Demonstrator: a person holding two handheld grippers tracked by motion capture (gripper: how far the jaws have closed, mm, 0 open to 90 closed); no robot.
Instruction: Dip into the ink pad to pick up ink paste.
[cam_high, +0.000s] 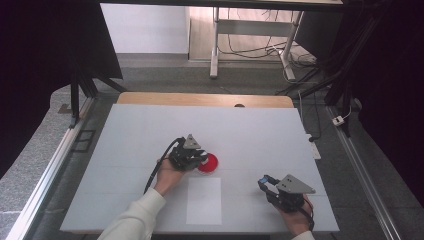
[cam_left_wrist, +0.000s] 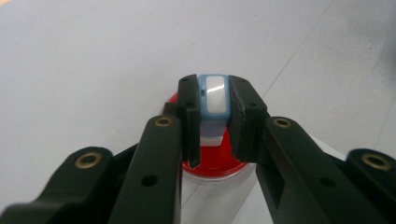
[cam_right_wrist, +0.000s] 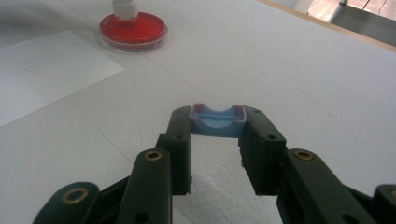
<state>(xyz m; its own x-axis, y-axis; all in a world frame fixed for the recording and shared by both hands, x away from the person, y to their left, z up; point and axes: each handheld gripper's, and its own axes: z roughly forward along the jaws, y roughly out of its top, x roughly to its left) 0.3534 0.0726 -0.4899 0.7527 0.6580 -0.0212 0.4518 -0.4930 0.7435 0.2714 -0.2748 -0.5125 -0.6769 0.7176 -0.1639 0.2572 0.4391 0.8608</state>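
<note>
A: Red dish (cam_high: 209, 163) first — where is it?

B: On the white counter (cam_high: 150, 130), near the middle, just beyond the sheet of paper (cam_high: 204, 200). In the left gripper view the dish (cam_left_wrist: 212, 163) lies right under the jaws.

A: What has the left claw (cam_high: 200, 156) got?

B: A small pale-blue piece with a white face (cam_left_wrist: 214, 95), pinched upright between its jaws. They stand closed onto its sides. From the right gripper view that piece (cam_right_wrist: 125, 8) appears to rest on the dish (cam_right_wrist: 133, 29) or hang just above it; I can't tell which.

A: And the right claw (cam_high: 263, 182)?

B: It's well apart from the dish, near the counter's right front. Its jaws stand half apart, gripping a blue cap (cam_right_wrist: 217, 120) with a curved hollow at their tips.

A: So how far along are we?

B: My judgement: both pieces are picked up, and the left one is at the dish, dipping or about to. What's left looks like lifting it clear and bringing the two pieces together.
</note>
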